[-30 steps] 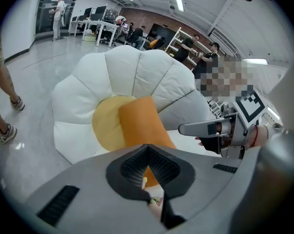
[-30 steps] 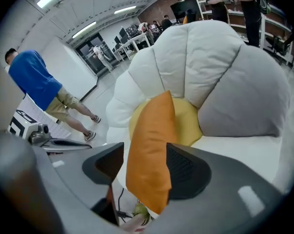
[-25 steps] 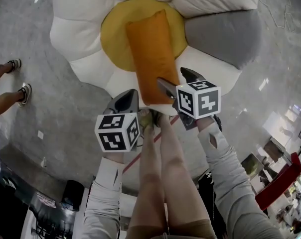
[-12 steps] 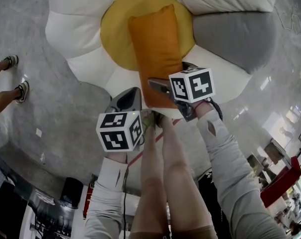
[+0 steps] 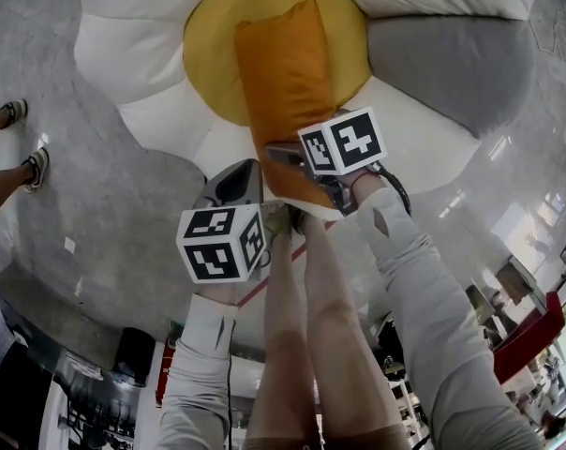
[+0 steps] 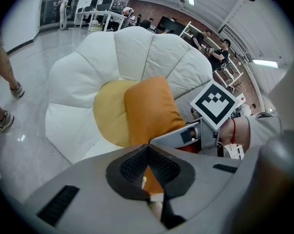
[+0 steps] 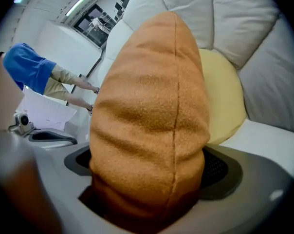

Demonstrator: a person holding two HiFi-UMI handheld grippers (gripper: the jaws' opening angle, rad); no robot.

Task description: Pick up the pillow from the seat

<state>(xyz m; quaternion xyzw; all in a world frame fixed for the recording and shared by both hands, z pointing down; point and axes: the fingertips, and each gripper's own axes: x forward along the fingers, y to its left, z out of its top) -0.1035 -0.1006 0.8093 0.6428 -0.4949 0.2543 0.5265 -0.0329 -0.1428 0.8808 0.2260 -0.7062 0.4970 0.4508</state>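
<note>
Right gripper view shows the right tongs [image 7: 148, 172] clamped on the near end of the orange pillow [image 7: 152, 106], which stretches away over the yellow middle of the white seat [image 7: 268, 130]. The left tongs [image 6: 148, 150], closed and empty, hang just beside that end.

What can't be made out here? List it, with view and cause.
- Near end of the pillow: head view, behind the cube of the right gripper.
- Far petals of the seat: head view, cut off by the top edge.
- Right gripper pads: right gripper view, mostly covered by the pillow.
</note>
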